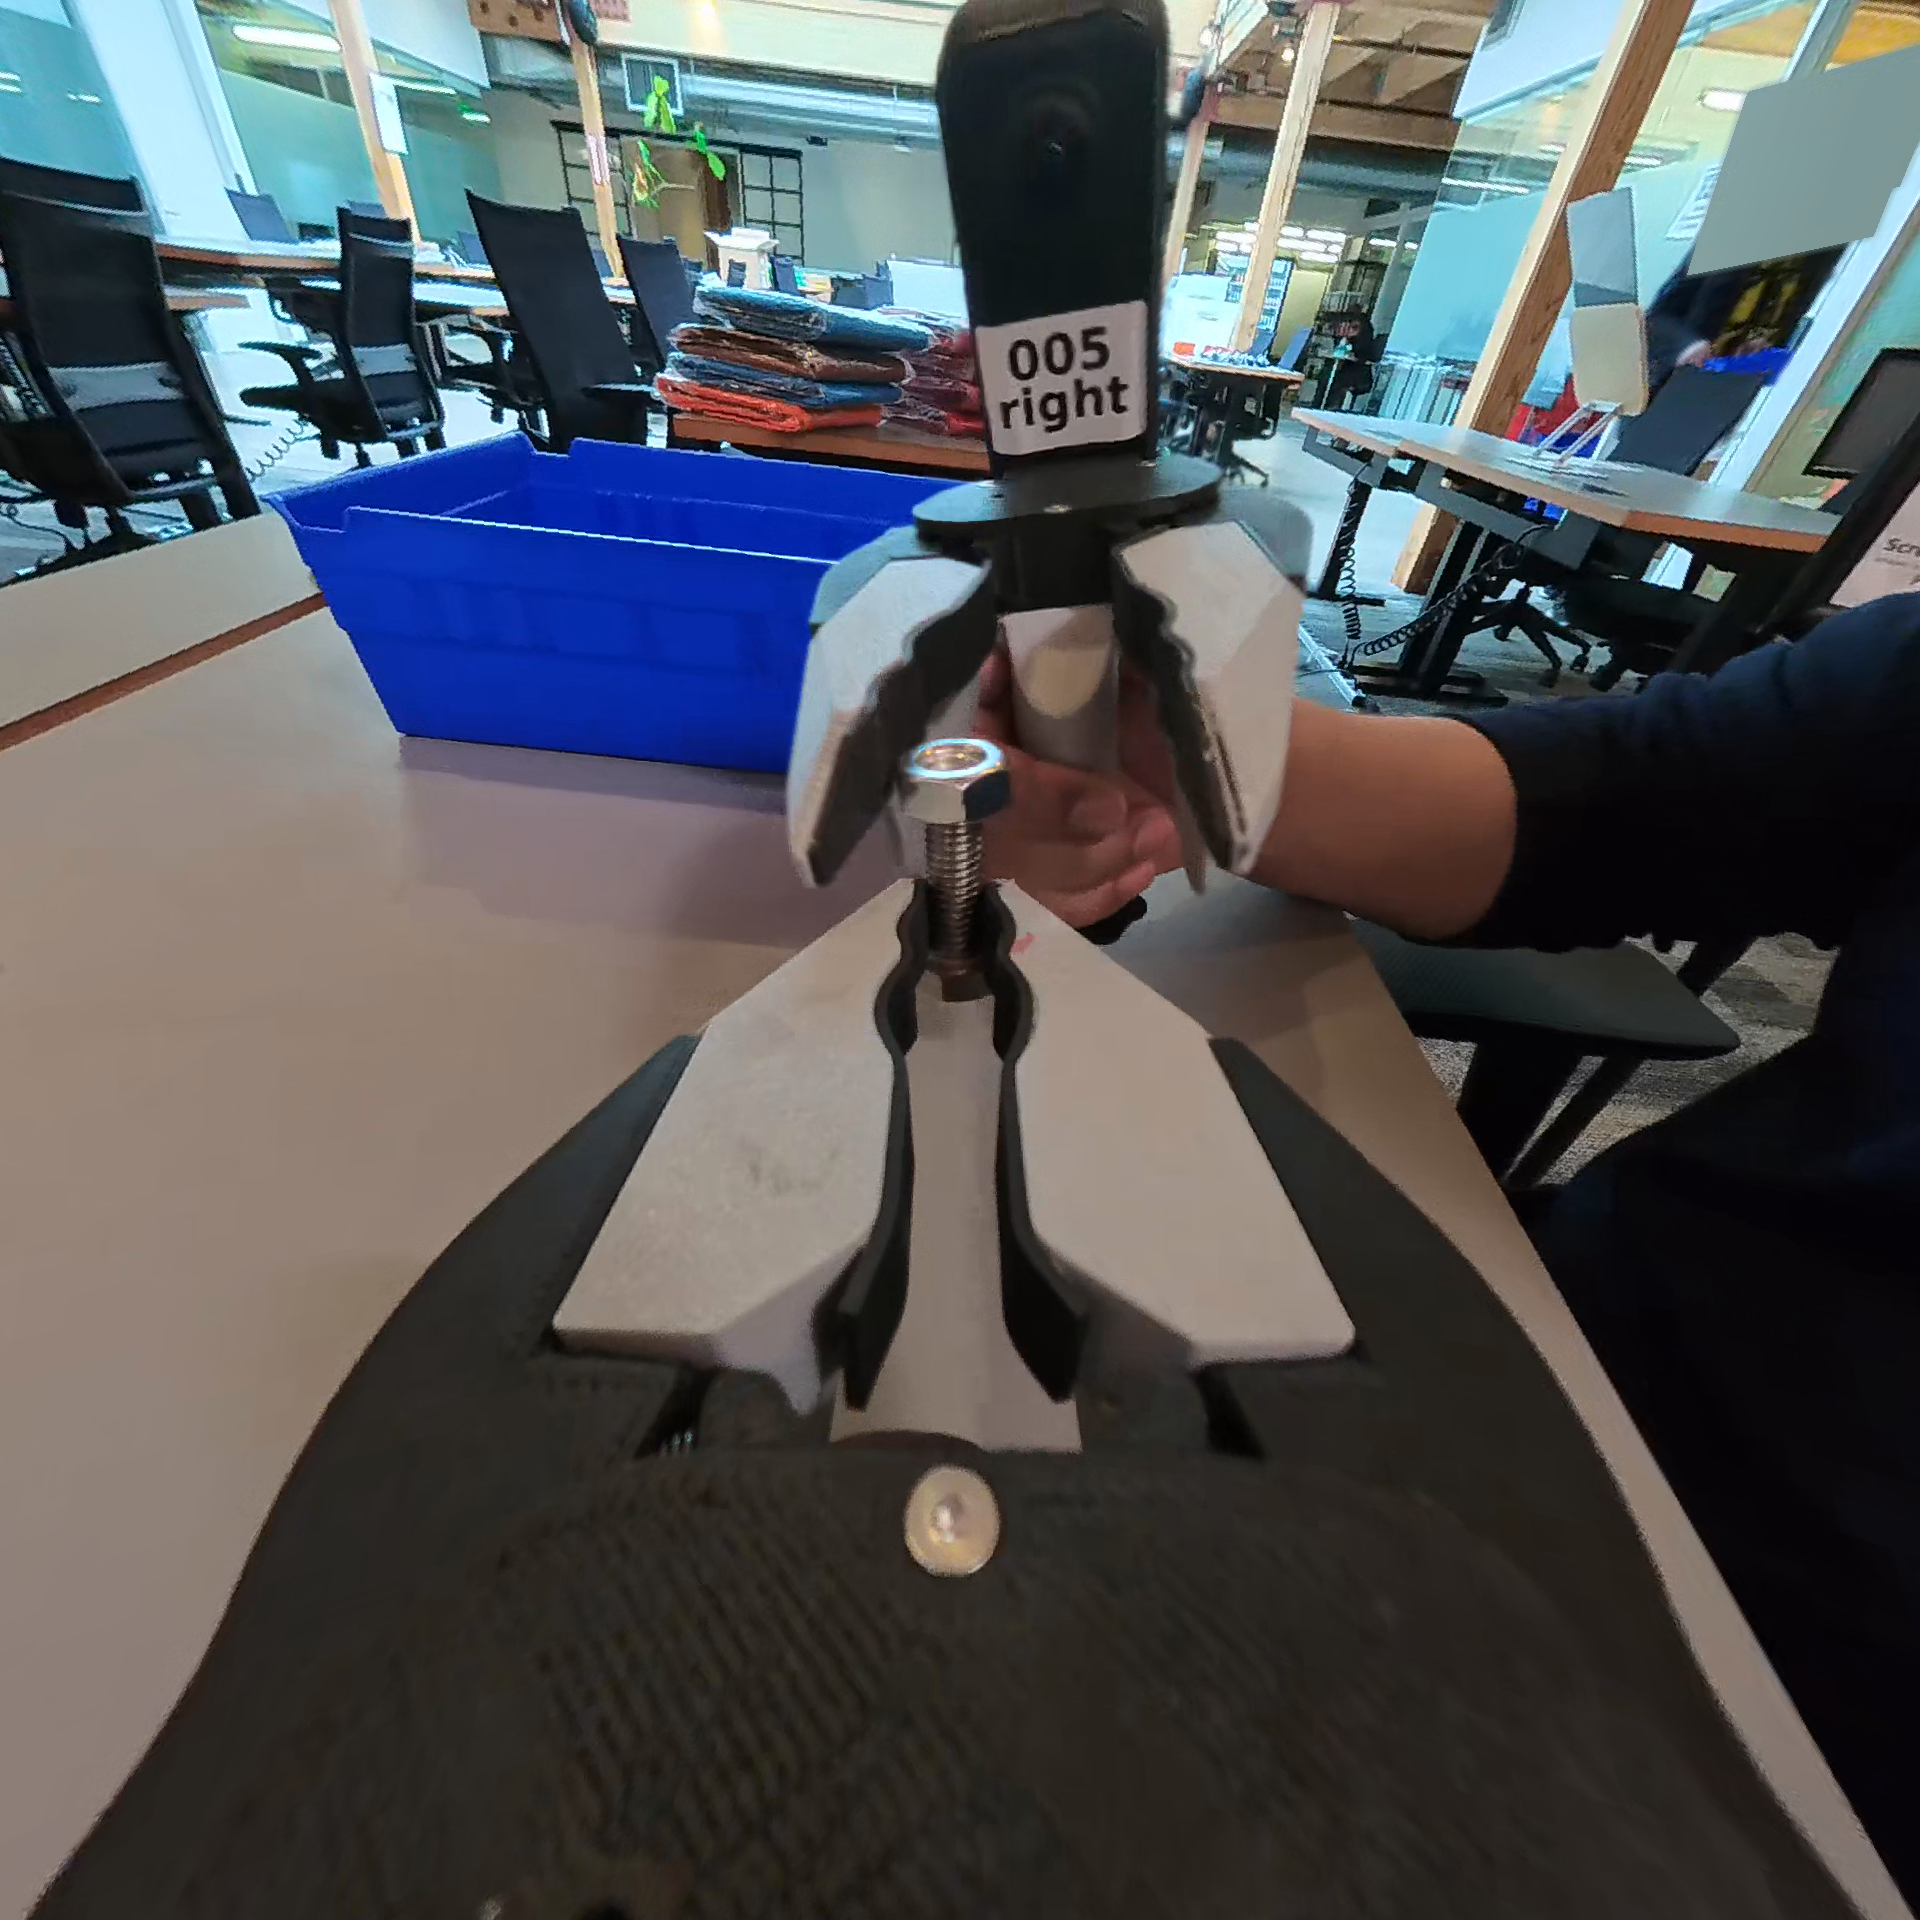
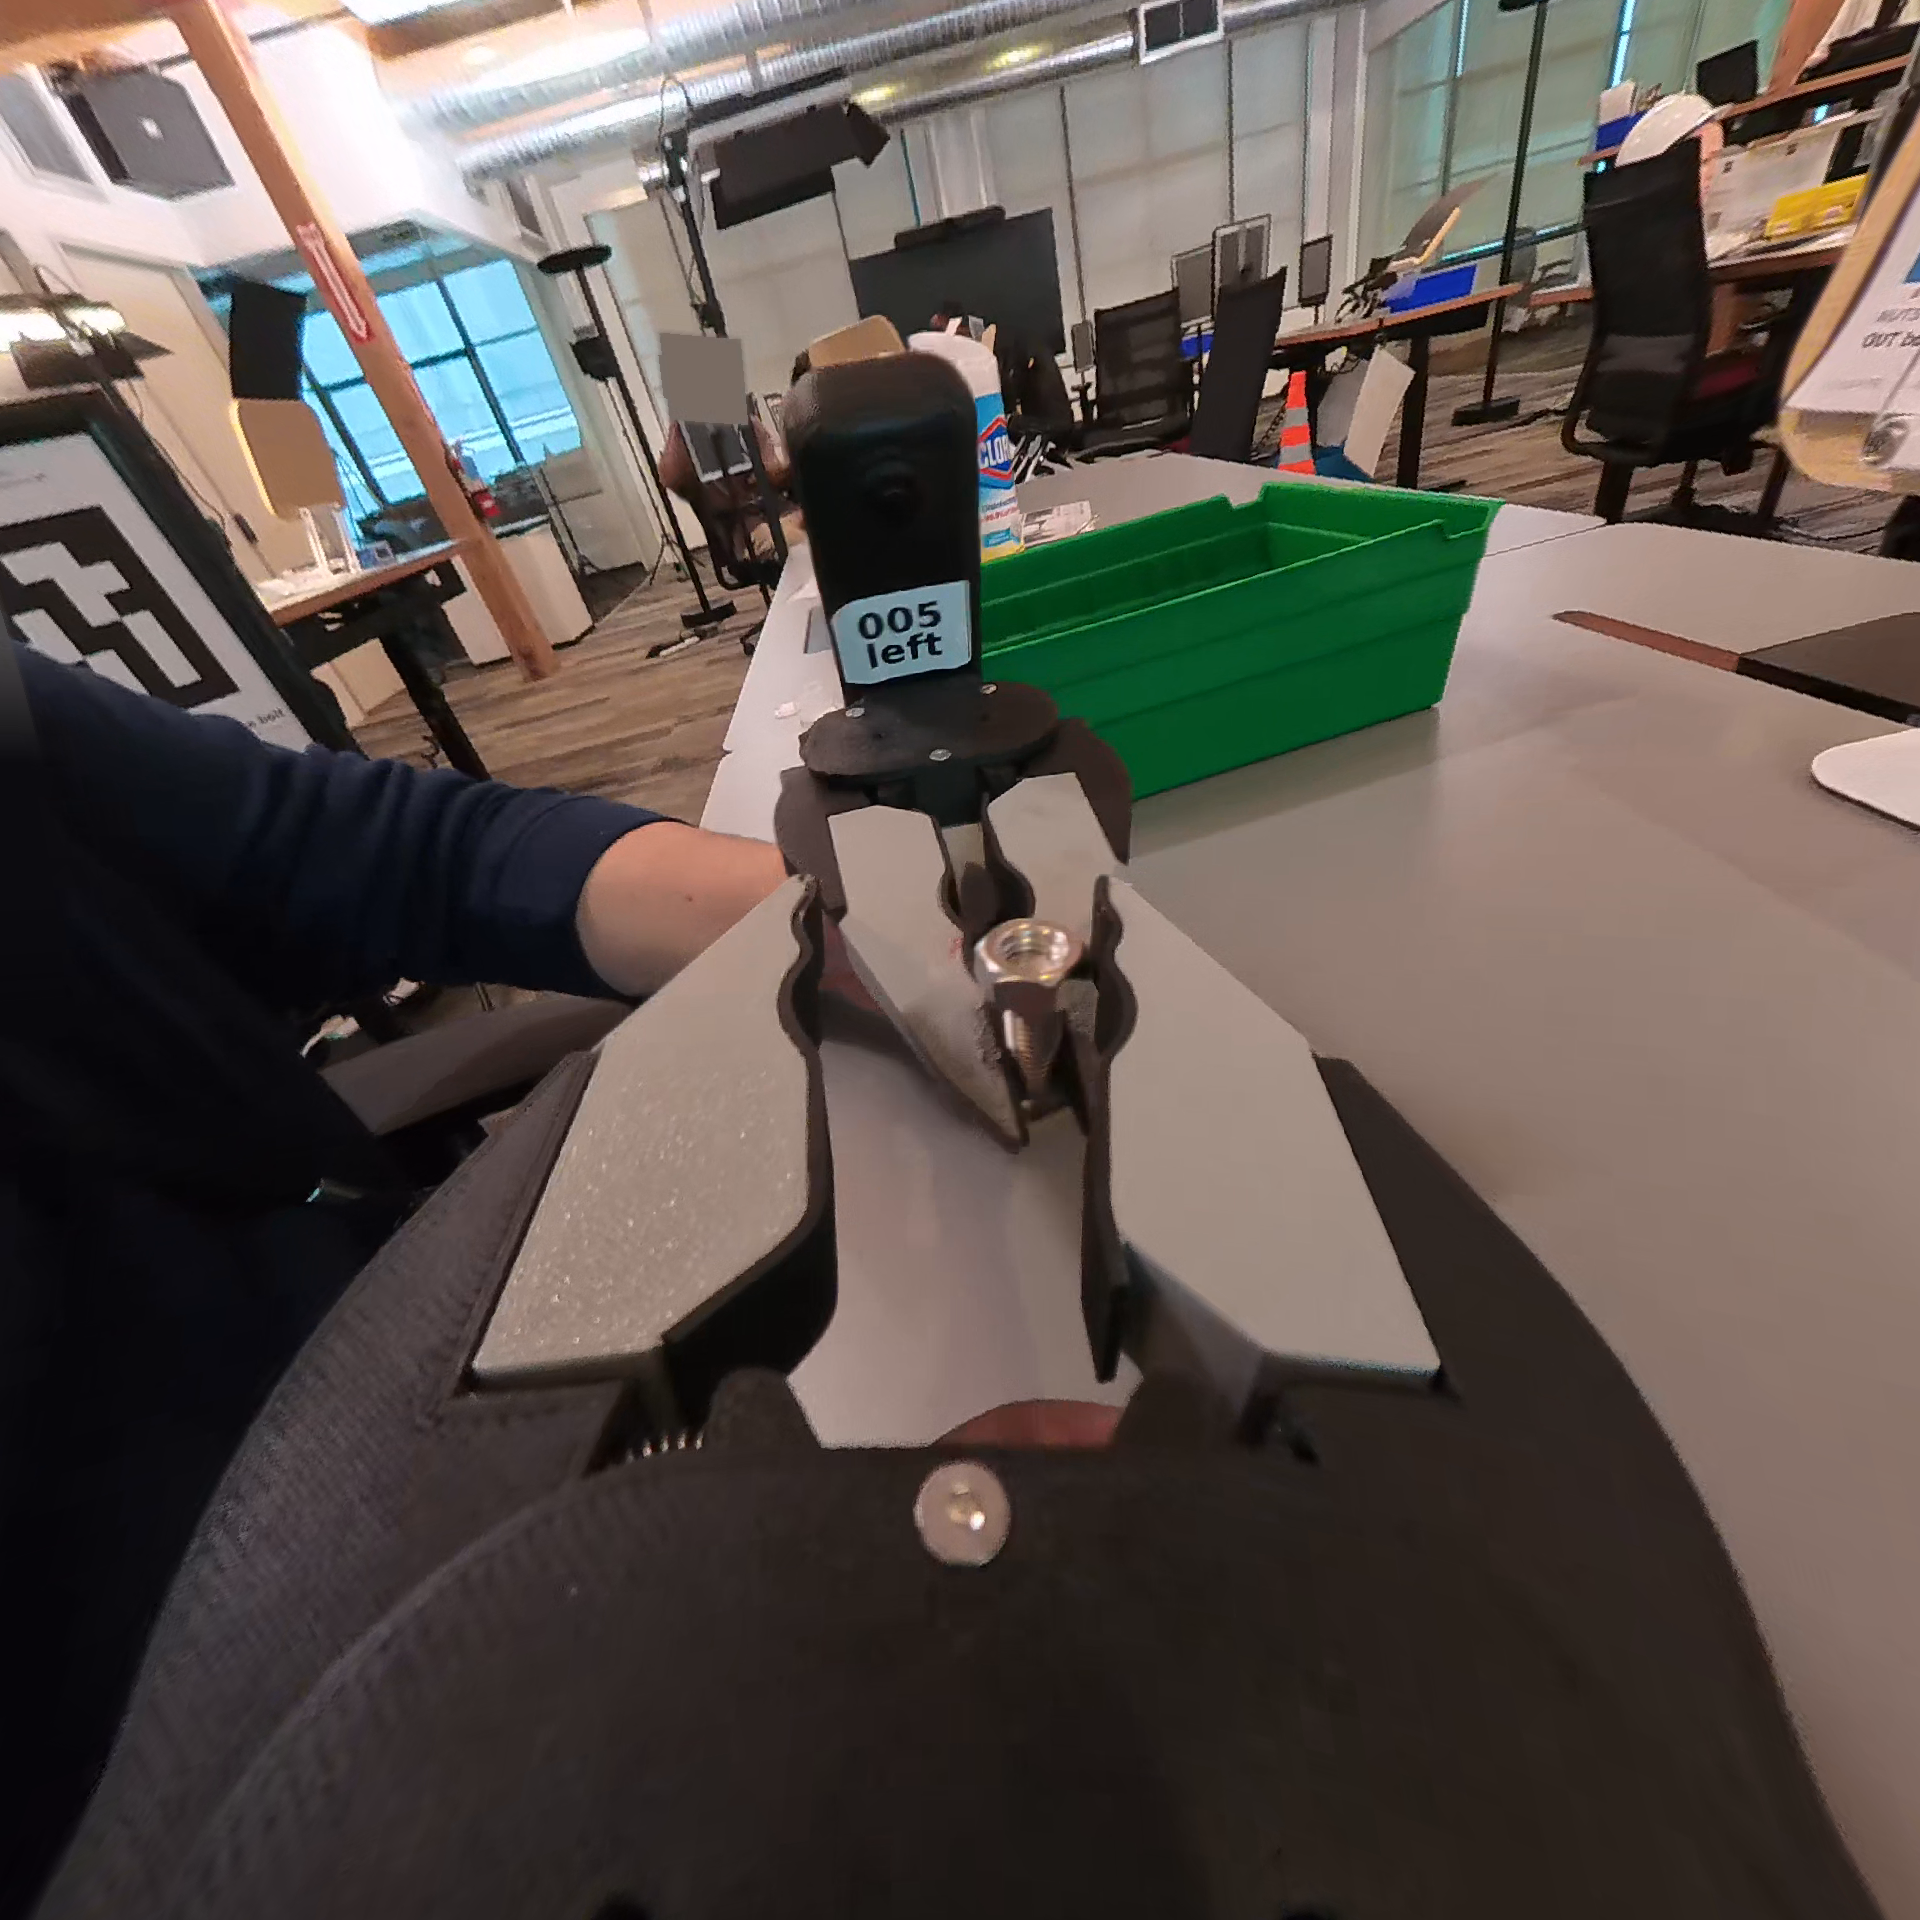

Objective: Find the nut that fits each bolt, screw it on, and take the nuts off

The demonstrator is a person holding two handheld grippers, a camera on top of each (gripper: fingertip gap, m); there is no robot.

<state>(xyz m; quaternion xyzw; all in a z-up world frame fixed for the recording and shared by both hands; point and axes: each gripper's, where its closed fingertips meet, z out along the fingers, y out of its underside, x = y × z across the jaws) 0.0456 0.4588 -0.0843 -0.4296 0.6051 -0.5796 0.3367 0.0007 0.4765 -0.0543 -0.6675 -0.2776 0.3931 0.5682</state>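
Left tongs (image 1: 954, 940) clamp bolt (image 1: 951, 883); right tongs (image 2: 951, 997) spread round nut (image 2: 1029, 956).

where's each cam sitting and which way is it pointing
Left wrist view: on the left gripper, looking along its fingers clamped on the bolt, toward the right gripper and blue bin; a hand shows.
Right wrist view: on the right gripper, facing the left gripper and green bin; a forearm shows.
Shared: bolt, nut, both grippers, facing each other.

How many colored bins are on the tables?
2. A blue bin sits on the table behind the right hand-held gripper in the left wrist view; a green bin sits behind the left hand-held gripper in the right wrist view. Others may be hidden.
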